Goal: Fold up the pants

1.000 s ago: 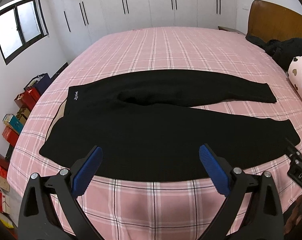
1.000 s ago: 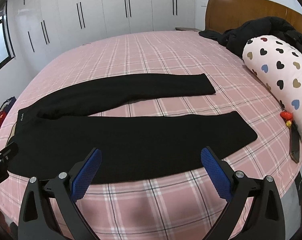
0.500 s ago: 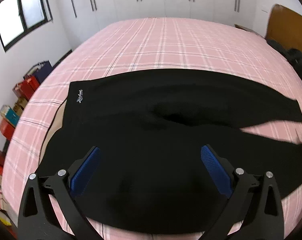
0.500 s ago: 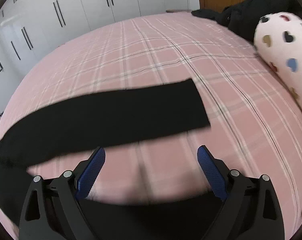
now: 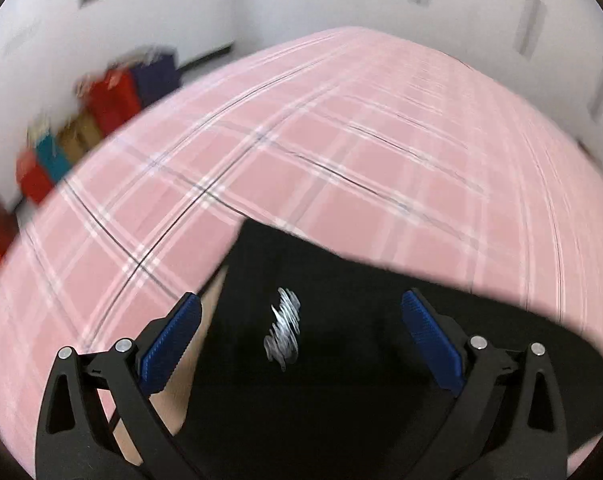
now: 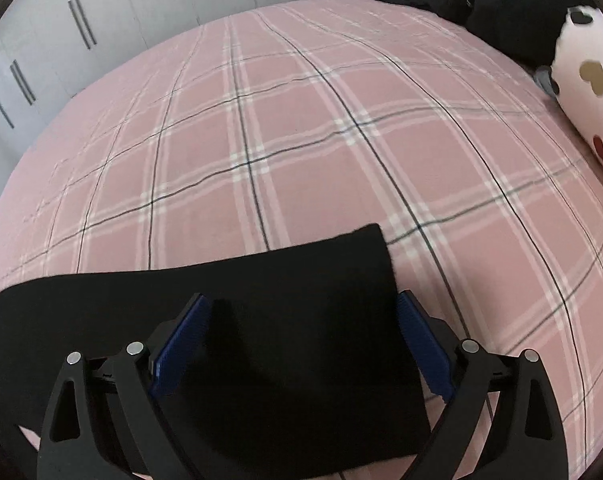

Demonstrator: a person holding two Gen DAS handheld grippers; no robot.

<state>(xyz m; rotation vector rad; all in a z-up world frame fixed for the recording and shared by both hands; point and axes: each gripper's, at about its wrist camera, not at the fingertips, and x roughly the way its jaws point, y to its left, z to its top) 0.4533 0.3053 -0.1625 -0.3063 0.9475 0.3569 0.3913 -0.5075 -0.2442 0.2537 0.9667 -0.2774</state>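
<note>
- While lying flat on the pink plaid bed (image 6: 341, 128), black pants (image 6: 293, 344) under both tools.
- Left gripper (image 5: 301, 336): released, over waistband logo (image 5: 283, 326).
- Right gripper (image 6: 301, 340): released, straddling far leg cuff.

This is a bedroom in a home — a big bed (image 6: 301, 128) with a pink checked sheet, white closet doors (image 6: 81, 20) behind, a heart pillow (image 6: 585, 92), and colorful boxes (image 5: 113, 96) by the wall.
</note>
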